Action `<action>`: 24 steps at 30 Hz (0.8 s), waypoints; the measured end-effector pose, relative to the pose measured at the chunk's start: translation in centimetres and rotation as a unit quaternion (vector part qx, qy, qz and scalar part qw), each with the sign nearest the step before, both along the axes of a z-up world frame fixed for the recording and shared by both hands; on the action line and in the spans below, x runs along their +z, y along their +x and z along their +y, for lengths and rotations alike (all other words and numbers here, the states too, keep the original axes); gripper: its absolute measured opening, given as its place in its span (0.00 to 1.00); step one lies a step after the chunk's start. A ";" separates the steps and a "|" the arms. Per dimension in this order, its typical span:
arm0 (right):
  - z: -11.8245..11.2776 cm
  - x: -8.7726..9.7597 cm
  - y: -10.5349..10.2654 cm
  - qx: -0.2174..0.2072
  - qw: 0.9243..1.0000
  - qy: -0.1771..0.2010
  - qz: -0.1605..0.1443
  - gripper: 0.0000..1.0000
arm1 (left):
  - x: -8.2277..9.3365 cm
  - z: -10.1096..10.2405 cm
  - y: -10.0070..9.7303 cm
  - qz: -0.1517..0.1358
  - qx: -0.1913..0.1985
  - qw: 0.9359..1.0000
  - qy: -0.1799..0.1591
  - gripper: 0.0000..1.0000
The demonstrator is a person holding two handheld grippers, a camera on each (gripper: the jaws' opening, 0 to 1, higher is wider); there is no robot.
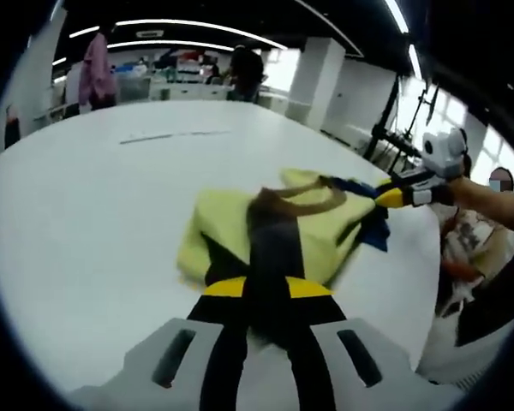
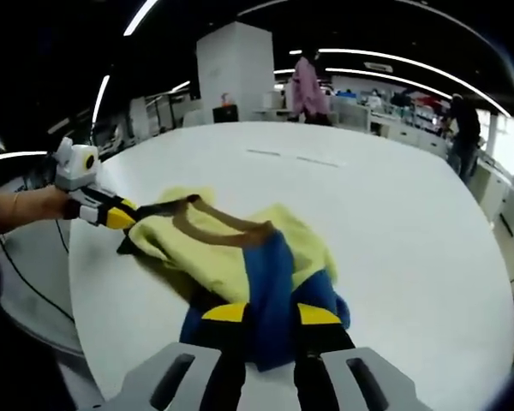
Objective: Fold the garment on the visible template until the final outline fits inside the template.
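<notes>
A yellow garment [image 1: 240, 227] with a brown neck trim and a blue part lies bunched on the white table [image 1: 86, 197]. In the left gripper view my left gripper [image 1: 265, 287] is shut on a dark fold of it at the near edge. My right gripper [image 1: 392, 197] comes in from the right, shut on the blue corner. In the right gripper view the garment [image 2: 231, 248] spreads ahead, my right gripper [image 2: 263, 313] is shut on its blue cloth [image 2: 270, 291], and my left gripper [image 2: 120, 217] pinches the far yellow edge at the left.
A thin grey line mark [image 1: 176, 134] runs across the table beyond the garment, also seen as the line mark [image 2: 295, 159]. The table edge [image 2: 77, 282] curves close on the left. A person's arm [image 1: 497, 201] reaches in. People and benches stand far behind.
</notes>
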State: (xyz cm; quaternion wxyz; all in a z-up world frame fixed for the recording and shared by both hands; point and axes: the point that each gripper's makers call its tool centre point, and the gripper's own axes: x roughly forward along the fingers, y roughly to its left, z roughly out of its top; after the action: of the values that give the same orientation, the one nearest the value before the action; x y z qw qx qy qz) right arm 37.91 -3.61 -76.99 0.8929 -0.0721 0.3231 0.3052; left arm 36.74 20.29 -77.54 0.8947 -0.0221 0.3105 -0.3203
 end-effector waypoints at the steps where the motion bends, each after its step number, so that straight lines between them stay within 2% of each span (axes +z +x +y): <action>1: 0.0 0.0 0.0 0.000 1.000 0.001 0.000 0.14 | 0.0 0.0 0.0 0.001 0.001 1.000 -0.002 0.12; 8: 0.2 0.3 -0.2 -0.004 1.000 0.005 -0.002 0.09 | 0.1 0.1 -0.3 0.002 0.002 1.000 -0.006 0.08; 13: 0.3 0.6 -0.4 -0.007 1.000 0.016 0.002 0.00 | 0.4 0.1 -0.5 0.001 0.003 1.000 -0.004 0.04; 15: -0.1 0.6 -0.2 -0.009 1.000 0.010 0.001 0.00 | 0.7 0.2 -0.6 -0.002 0.005 1.000 -0.005 0.03; 24: -0.4 1.6 -0.1 -0.016 0.999 0.028 -0.002 0.00 | 2.8 0.3 -1.0 -0.028 0.006 1.000 -0.005 0.02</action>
State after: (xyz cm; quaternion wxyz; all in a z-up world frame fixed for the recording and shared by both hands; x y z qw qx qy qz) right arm 37.80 -4.02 -75.40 0.9000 -0.0422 0.3141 0.2994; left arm 35.78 20.63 -74.73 0.9049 -0.0193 0.2840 -0.3165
